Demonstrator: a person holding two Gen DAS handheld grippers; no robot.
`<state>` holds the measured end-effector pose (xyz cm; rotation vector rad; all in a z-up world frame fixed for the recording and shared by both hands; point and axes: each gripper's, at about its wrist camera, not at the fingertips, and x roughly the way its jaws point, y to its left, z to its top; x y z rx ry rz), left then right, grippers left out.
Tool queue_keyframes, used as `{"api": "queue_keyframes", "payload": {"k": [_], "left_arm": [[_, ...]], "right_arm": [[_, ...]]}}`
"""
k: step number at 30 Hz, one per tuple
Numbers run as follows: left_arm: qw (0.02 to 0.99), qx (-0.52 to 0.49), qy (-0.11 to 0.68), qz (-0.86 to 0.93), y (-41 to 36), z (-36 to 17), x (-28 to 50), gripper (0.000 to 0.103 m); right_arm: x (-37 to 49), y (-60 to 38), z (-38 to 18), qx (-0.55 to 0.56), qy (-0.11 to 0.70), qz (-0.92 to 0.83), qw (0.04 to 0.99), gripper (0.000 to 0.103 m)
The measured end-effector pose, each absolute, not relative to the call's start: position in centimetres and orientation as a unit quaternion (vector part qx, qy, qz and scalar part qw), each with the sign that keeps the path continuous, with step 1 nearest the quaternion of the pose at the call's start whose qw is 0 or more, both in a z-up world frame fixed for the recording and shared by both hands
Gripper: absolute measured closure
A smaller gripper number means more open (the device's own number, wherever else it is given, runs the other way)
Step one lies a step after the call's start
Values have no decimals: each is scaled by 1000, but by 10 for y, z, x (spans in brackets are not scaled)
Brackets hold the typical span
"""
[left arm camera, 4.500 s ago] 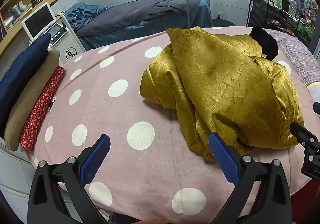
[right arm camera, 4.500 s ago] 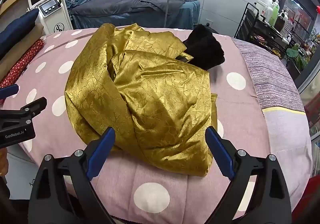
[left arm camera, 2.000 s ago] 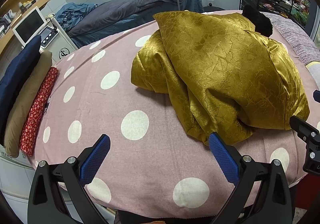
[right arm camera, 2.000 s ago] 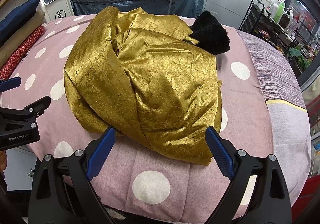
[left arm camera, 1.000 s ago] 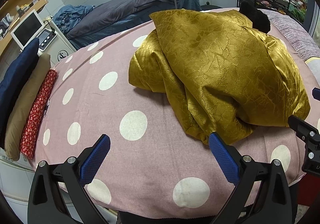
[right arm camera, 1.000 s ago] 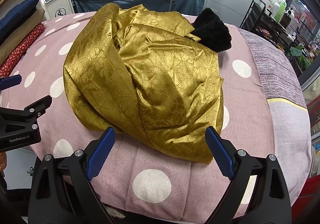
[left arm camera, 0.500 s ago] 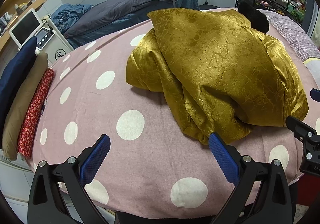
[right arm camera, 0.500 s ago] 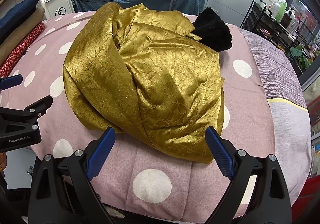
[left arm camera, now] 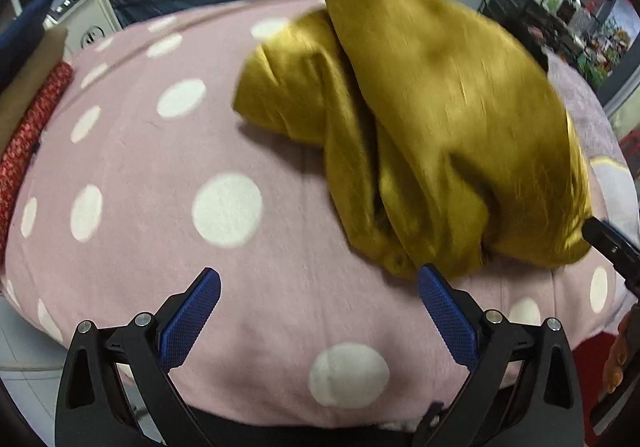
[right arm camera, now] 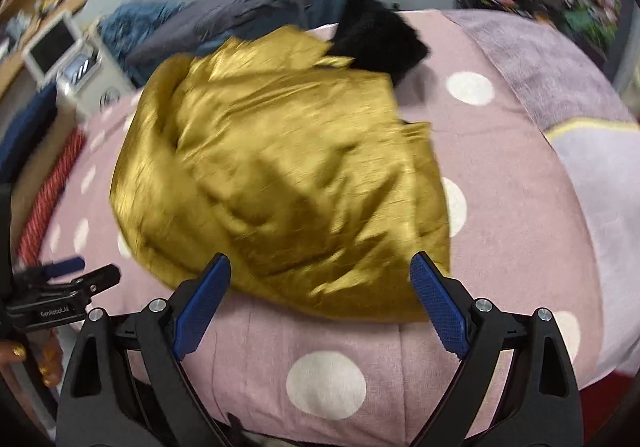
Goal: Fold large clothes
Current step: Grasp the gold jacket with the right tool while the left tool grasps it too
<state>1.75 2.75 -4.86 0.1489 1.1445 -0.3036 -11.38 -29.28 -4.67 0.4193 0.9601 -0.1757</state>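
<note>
On the left, the left gripper (left arm camera: pixel 318 283) hovers with its jaws wide apart and empty over the pink dotted bed (left arm camera: pixel 160 175), its right finger just at the near hem of the one gold garment (left arm camera: pixel 440 127). That garment lies bunched in a heap across the middle of the bed, a black furry piece (right arm camera: pixel 376 37) (collar or separate item, I cannot tell) at its far end. On the right, the right gripper (right arm camera: pixel 320 279) is likewise spread and empty, poised at the heap's near edge. Folding proper has not begun; this looks like the approach. Next, each of the two grippers needs an edge to pinch, to spread the cloth flat.
</note>
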Motion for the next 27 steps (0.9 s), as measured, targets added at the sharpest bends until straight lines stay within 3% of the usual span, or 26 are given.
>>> {"api": "queue_keyframes", "payload": {"k": [3, 6, 13, 16, 18, 20, 21, 25, 27], "left_arm": [[852, 59, 493, -165, 22, -20, 47, 6], [838, 48, 500, -214, -2, -7, 84, 6], [784, 71, 557, -264, -77, -45, 144, 7], [771, 22, 581, -261, -77, -62, 150, 11], [768, 8, 583, -265, -73, -65, 146, 25], [774, 24, 574, -267, -64, -64, 137, 39], [779, 36, 566, -268, -59, -62, 130, 50], [791, 84, 546, -262, -32, -56, 106, 71], [795, 95, 541, -255, -12, -55, 91, 80]], "right_arm": [[-119, -336, -57, 300, 432, -100, 845, 13], [-114, -372, -77, 386, 432, -111, 807, 13], [-88, -414, -109, 451, 427, -137, 771, 13], [-73, -409, -125, 450, 453, -126, 759, 13], [-67, -401, -131, 443, 459, -125, 760, 13], [-58, -391, -127, 410, 464, -125, 775, 23], [-56, -387, -128, 406, 466, -120, 777, 37], [-37, -367, -120, 390, 471, -82, 787, 78], [-30, -352, -105, 366, 458, -63, 808, 85]]}}
